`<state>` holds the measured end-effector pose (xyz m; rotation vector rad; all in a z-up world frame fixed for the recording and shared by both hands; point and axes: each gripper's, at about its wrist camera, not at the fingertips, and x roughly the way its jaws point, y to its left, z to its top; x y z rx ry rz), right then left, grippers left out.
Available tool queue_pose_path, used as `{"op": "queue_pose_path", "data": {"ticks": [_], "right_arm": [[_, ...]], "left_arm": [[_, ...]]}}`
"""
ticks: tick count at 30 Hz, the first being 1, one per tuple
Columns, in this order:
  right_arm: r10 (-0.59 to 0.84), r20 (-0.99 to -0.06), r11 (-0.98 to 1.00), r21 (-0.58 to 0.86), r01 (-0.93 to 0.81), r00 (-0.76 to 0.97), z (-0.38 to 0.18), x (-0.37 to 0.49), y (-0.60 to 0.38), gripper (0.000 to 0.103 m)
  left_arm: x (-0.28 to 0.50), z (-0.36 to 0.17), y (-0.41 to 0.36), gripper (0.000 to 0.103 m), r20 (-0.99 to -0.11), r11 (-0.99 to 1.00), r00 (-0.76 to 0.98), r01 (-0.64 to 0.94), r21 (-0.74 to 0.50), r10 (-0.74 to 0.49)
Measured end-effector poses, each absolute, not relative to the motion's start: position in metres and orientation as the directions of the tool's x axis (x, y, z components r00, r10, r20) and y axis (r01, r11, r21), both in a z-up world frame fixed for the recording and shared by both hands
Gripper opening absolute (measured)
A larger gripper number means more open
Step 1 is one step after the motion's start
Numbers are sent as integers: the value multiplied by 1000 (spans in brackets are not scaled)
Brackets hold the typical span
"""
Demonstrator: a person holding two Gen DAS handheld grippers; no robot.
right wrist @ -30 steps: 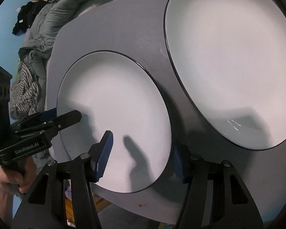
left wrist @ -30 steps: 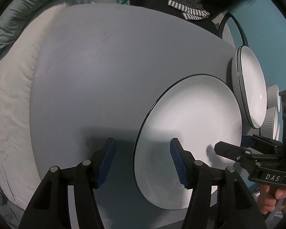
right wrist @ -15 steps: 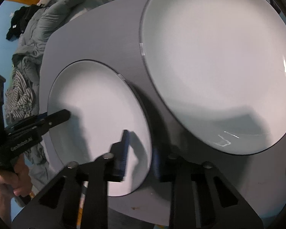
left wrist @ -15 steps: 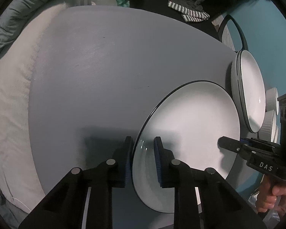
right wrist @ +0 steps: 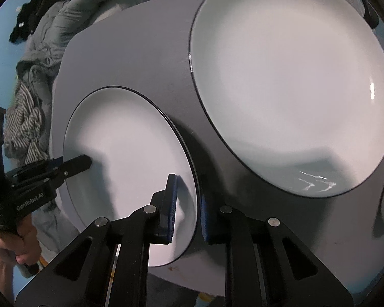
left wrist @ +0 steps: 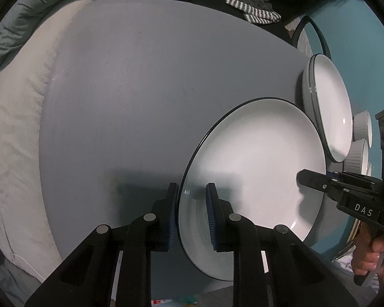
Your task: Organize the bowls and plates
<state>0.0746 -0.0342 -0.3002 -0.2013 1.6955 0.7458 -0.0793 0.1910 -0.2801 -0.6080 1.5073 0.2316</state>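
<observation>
A white plate with a dark rim (left wrist: 258, 163) lies near the front edge of the grey table (left wrist: 140, 89). My left gripper (left wrist: 192, 215) is shut on its left rim. My right gripper (right wrist: 188, 204) is shut on the opposite rim of the same plate (right wrist: 125, 153). Each gripper shows in the other's view: the right one (left wrist: 304, 177) and the left one (right wrist: 85, 162). A second white plate with a dark rim (right wrist: 289, 81) lies further right, stacked on another (left wrist: 330, 107).
White ribbed bowls (left wrist: 362, 130) stand past the stacked plates at the table's right edge. A pale duvet (left wrist: 10, 140) and grey bedding (right wrist: 71, 25) border the table's left side. Striped cloth (left wrist: 256, 12) lies at the far edge.
Both grippers were open around the plate's rim a second ago and have closed on it from opposite sides. The plate has shifted slightly.
</observation>
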Motion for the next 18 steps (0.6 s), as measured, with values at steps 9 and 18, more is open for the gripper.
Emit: {"op": "queue_pose_path", "data": {"ticks": [9, 18], "right_arm": [[237, -935, 757, 348, -553, -264, -277, 83, -39, 17], [255, -938, 762, 344, -548, -234, -260, 111, -57, 17]], "left_arm": [[-71, -252, 175, 20, -970, 826, 112, -508, -243, -217], [-31, -235, 152, 20, -968, 846, 131, -471, -252, -215]]}}
